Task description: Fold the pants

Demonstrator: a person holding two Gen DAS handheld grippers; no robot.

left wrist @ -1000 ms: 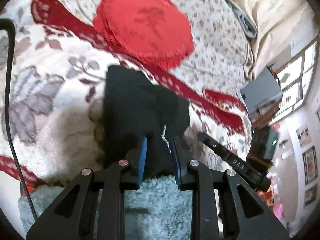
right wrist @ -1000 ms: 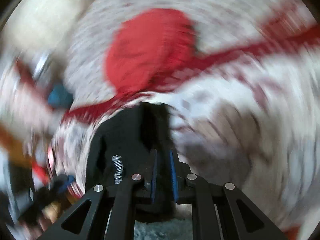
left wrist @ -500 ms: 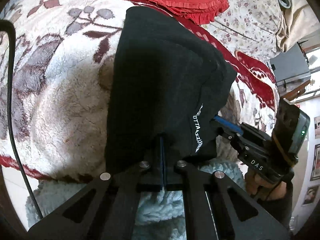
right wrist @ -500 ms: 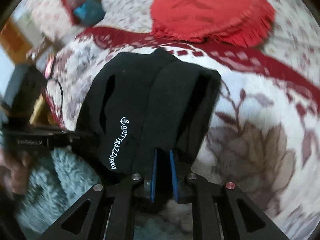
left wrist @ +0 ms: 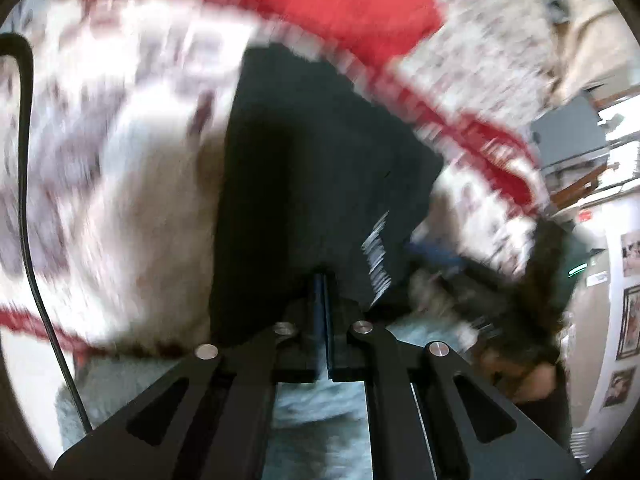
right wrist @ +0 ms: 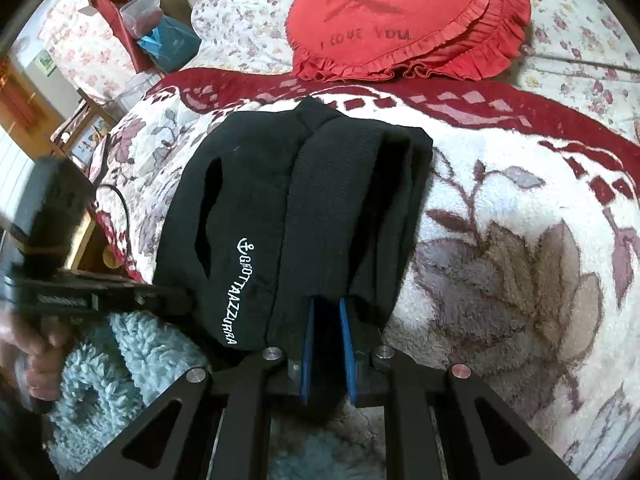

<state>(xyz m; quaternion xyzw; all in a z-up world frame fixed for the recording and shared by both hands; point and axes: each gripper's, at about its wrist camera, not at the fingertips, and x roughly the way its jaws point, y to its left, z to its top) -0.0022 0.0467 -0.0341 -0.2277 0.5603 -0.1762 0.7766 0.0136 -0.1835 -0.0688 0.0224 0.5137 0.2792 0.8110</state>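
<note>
Left gripper (left wrist: pixel 322 280): jaws seen pressed all but together, blue pads meeting, near edge of the pants (left wrist: pixel 304 168) pinched between them. Right gripper (right wrist: pixel 327 312): jaws closed down to a narrow gap, a thick roll of the same black cloth clamped in it, several layers by the look.

Pants are held at both near corners, the rest lying on the blanket (right wrist: pixel 500 248) of the bed, far end reaching toward the red border. Already a compact bundle: legs seem doubled lengthwise, ridges of stacked cloth run away from the right jaws, white lettering (right wrist: pixel 236 292) is shown on the upper face.

Progress, as judged: well along. Lengthwise fold looks done, at least one crosswise fold too. Left to do, prob.: one more fold-over or a tidy set-down, then release and smoothing. Not finished while both edges are gripped.

Views compared. Right wrist view is sharp: lettering readable, pocket slit visible, red cushion (right wrist: pixel 404 20) beyond w/ its frill, and the person's hand (right wrist: pixel 28 348) on the left gripper's handle at far left. Fluffy blue-grey fabric (right wrist: pixel 120 364) is seen below the bundle. Left wrist view is smeared by motion blur: lettering only a white streak, folds can't be counted, right gripper barely made out at lower right. A black cable (left wrist: pixel 24 184) at the left edge and framed pictures (left wrist: pixel 630 320) on a wall are shown only there.
</note>
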